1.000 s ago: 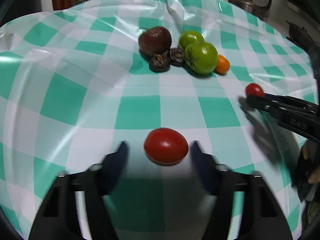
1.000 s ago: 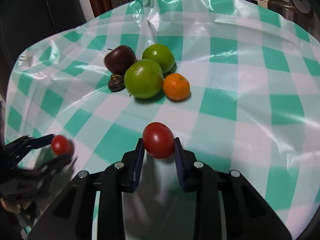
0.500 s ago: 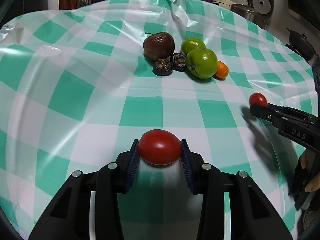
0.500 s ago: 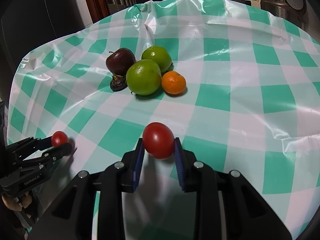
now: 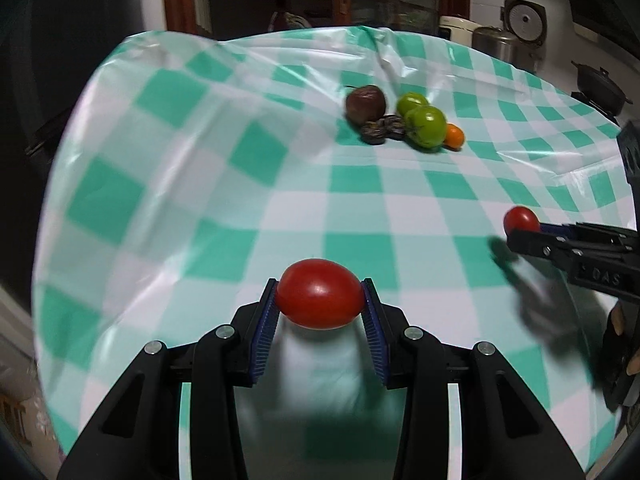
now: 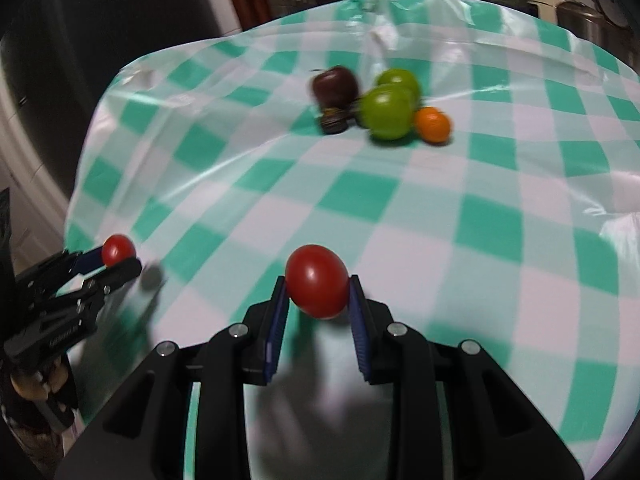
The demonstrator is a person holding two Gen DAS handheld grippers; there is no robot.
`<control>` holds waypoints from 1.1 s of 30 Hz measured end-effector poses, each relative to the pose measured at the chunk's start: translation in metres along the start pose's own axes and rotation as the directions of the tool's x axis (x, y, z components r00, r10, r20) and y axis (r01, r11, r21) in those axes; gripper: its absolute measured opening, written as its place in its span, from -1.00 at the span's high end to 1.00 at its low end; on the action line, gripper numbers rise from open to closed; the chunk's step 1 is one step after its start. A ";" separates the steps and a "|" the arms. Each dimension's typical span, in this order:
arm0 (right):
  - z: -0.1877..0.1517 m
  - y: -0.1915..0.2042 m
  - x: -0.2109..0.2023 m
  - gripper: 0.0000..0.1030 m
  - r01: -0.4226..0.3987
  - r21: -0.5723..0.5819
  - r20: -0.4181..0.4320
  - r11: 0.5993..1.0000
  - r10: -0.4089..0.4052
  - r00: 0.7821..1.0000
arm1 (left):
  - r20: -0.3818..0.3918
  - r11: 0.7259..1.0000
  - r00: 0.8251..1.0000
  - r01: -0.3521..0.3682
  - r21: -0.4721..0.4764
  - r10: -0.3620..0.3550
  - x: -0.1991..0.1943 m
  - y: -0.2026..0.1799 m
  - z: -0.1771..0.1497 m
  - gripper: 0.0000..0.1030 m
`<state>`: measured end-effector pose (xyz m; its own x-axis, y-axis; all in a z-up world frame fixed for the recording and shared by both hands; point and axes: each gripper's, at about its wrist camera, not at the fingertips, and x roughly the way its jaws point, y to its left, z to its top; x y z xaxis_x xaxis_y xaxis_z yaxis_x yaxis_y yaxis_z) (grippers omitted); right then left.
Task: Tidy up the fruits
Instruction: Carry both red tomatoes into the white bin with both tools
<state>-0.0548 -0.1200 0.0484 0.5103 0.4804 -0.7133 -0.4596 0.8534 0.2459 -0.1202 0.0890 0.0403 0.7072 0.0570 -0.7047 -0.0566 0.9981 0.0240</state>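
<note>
Tablecloth (image 5: 360,200), checked green and white, is seen spread ahead of both grippers; its far edge is creased and its left edge falls away to dark room. A broad bare stretch of cloth is left between the grippers and the fruit cluster well ahead. In that cluster a dark purple fruit (image 5: 366,103) is set at the left, two green tomatoes (image 5: 426,126) in the middle, touching each other, and a small orange (image 5: 454,135) at the right, just beside the nearer tomato; two small dark wrinkled fruits (image 5: 382,130) are lodged at the front. The left gripper (image 5: 320,308) is clamped on a red tomato (image 5: 319,294), pressed between its blue pads and held above the cloth. The right gripper (image 6: 318,300) is likewise closed on a second red tomato (image 6: 317,280). Each gripper is seen at the other's side, well apart. Cookware (image 5: 508,40) is visible beyond the far right edge.
</note>
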 end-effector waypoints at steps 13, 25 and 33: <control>-0.033 0.101 -0.005 0.41 -0.049 -0.155 0.009 0.987 0.051 0.999 | 0.012 0.995 0.996 -0.086 -0.050 0.086 -0.046 0.057 -0.051 0.24; -0.055 0.194 -0.008 0.41 -0.212 -0.302 -0.073 0.929 0.200 0.977 | 0.026 0.974 0.983 -0.176 -0.145 0.182 -0.098 0.123 -0.107 0.24; -0.096 0.302 -0.005 0.41 -0.400 -0.510 -0.236 0.762 0.323 0.916 | -0.077 0.926 0.957 -0.290 -0.240 0.279 -0.118 0.194 -0.166 0.24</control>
<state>-0.2657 0.1156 0.0633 0.1476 0.6679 -0.7295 -0.9246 0.3551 0.1381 -0.3317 0.2717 0.0106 0.6066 0.3315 -0.7226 -0.4266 0.9027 0.0560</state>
